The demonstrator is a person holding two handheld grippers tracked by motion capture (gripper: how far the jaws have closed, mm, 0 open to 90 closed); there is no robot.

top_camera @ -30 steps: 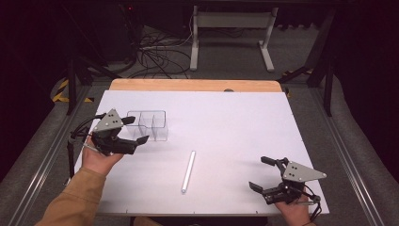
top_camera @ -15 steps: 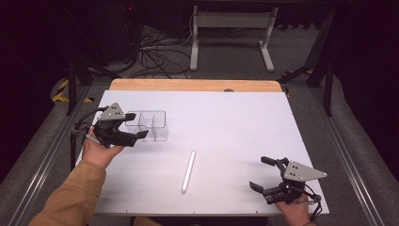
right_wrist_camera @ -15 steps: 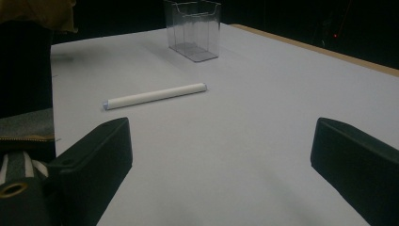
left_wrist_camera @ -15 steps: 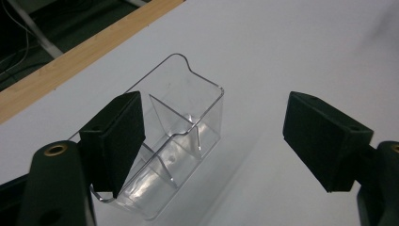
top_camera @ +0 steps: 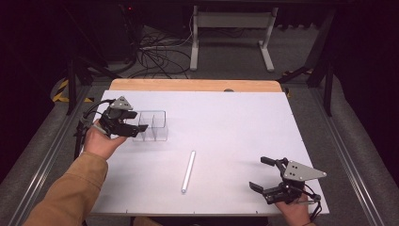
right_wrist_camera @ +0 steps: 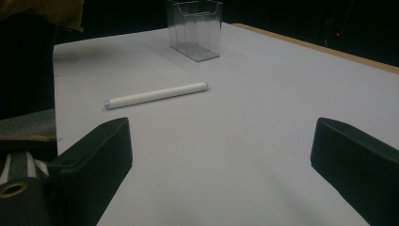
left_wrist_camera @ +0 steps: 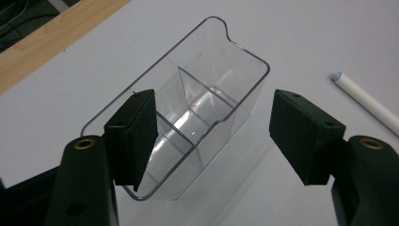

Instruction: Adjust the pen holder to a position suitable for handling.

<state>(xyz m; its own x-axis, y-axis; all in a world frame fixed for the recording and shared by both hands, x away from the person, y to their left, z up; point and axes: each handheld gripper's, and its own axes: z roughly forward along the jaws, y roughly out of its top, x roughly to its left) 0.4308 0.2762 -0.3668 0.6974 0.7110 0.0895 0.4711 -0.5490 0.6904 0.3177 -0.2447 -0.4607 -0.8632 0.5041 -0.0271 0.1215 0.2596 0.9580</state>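
Clear divided bin (top_camera: 153, 126) sits upright on the left part of the white table (top_camera: 235, 122), near the far-left area, short of the wooden edge strip (top_camera: 193, 85). In my left gripper view the bin (left_wrist_camera: 188, 113) has two inner partitions that split it into compartments, nothing in them that I can see.

Left gripper (top_camera: 136, 122) is right at the bin's left end. Its jaws have just been closing and the bin's near end sits between them. One jaw overlaps the bin's left wall in the left gripper view; the other stands clear of the right wall with a visible gap. So jaws apart, not clamped on anything yet. I read the left gripper (left_wrist_camera: 214, 136) as straddling the bin, no grip.

Middle of the table: a white tube (top_camera: 188, 170) lies flat, well apart from the bin, pointing roughly away from me. From the right gripper view the tube (right_wrist_camera: 156, 95) lies crosswise with the bin (right_wrist_camera: 195, 29) behind it.

Right gripper (top_camera: 262, 174) rests at the near-right corner of the table, jaws wide apart, nothing between them. The right gripper view shows the same for that gripper (right_wrist_camera: 221, 155), bare table between its jaws.
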